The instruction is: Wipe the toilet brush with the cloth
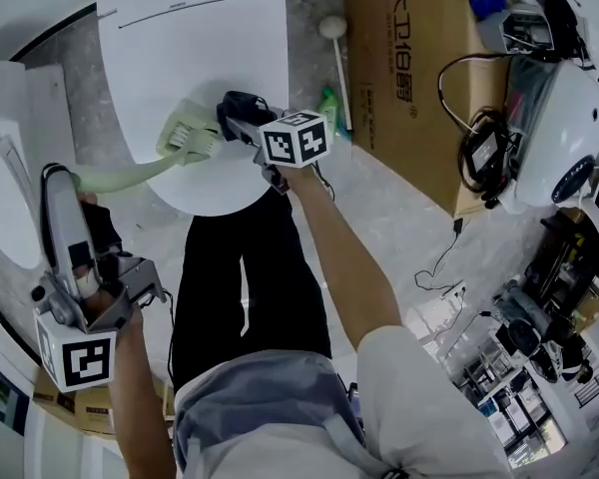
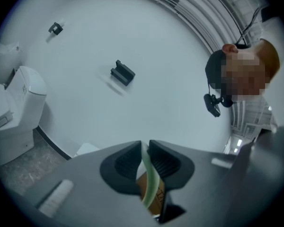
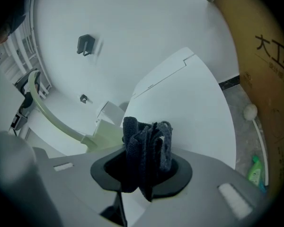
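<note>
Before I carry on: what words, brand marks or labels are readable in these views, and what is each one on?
"大卫", followed by two characters I cannot read with certainty: black print on the cardboard box.
Print on the papers and packets at lower right: too small to read.
Cubes on the left tool and right tool: square marker patterns only, no words.
</note>
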A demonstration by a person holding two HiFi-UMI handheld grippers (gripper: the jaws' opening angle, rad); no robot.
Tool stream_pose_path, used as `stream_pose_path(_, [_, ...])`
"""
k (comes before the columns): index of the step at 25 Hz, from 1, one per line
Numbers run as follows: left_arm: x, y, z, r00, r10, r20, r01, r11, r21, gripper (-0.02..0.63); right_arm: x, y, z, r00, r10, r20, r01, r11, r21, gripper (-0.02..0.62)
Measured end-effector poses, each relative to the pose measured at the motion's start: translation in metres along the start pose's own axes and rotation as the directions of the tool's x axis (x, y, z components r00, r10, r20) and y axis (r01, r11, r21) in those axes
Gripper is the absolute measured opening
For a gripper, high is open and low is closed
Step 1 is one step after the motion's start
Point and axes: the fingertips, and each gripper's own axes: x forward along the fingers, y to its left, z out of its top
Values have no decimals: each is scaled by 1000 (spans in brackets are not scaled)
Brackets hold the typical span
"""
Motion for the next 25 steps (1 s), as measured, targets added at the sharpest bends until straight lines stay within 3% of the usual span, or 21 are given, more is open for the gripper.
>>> stream_pose_path(6, [-2,1,1,1000,-4,13,3,999,48,0,-2,-5,-23,994,-78,75,77,997,24,106])
stream_pose_path(13, [-2,-6,-1,999,-33,9,32,998,61,0,-11,-4,-44,965,-158,211,103,963,249,106])
stream_pose_path(19, [0,-6,0,999,-53,4,53,996,65,0,-10,7,-62,915,-223,337,52,891,451,98])
stream_pose_path(25, [1,-6,0,997,-75,-4,75,995,72,0,-5,17,-84,864,-290,413,-7,811,584,98])
